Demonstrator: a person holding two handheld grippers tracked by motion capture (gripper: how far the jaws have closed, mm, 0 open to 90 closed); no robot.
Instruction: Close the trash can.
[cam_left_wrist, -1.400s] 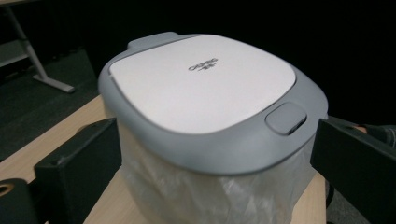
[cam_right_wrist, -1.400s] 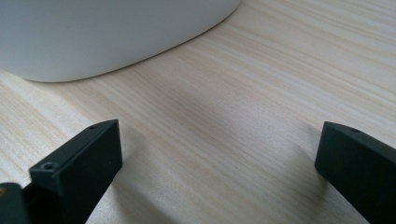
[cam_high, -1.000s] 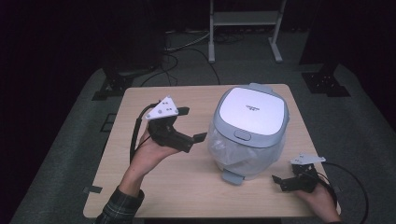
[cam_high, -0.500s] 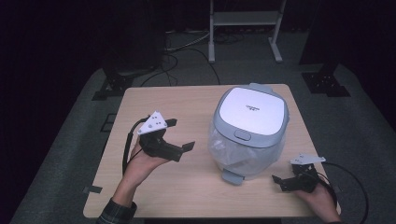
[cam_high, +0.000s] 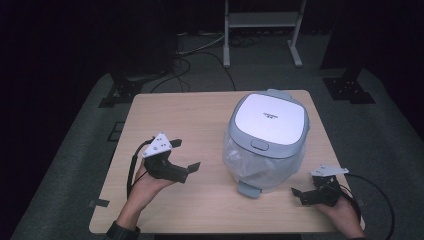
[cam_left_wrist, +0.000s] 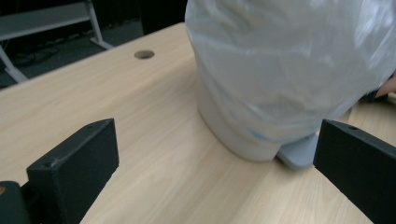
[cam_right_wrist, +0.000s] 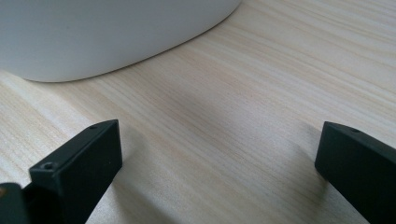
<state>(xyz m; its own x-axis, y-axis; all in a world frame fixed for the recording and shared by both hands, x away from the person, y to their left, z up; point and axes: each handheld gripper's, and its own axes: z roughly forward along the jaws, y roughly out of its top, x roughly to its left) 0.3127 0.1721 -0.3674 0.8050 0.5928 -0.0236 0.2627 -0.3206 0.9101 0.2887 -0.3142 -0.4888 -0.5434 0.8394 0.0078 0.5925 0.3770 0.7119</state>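
A white and grey rice cooker (cam_high: 267, 125) with its lid down stands right of the table's middle, clear plastic (cam_high: 260, 162) wrapped round its body. My left gripper (cam_high: 186, 155) is held above the table to the cooker's left, open, jaws pointing at it. In the left gripper view the wrapped cooker (cam_left_wrist: 289, 70) lies ahead of the open left gripper (cam_left_wrist: 215, 163), untouched. My right gripper (cam_high: 299, 195) rests low at the front right, open, just beside the cooker's base. The right gripper view has the white base (cam_right_wrist: 107, 32) beyond the open right gripper (cam_right_wrist: 217, 163).
A grey tab (cam_high: 249, 188) sticks out of the cooker's front at table level. The wooden table (cam_high: 175, 115) has a cable hole (cam_left_wrist: 144, 54). A metal stand (cam_high: 262, 20) and cables are on the floor behind. Bare tabletop stretches left of the cooker.
My left gripper has drawn back from the cooker, down toward the table's front left, staying open. The right gripper and the cooker have not moved.
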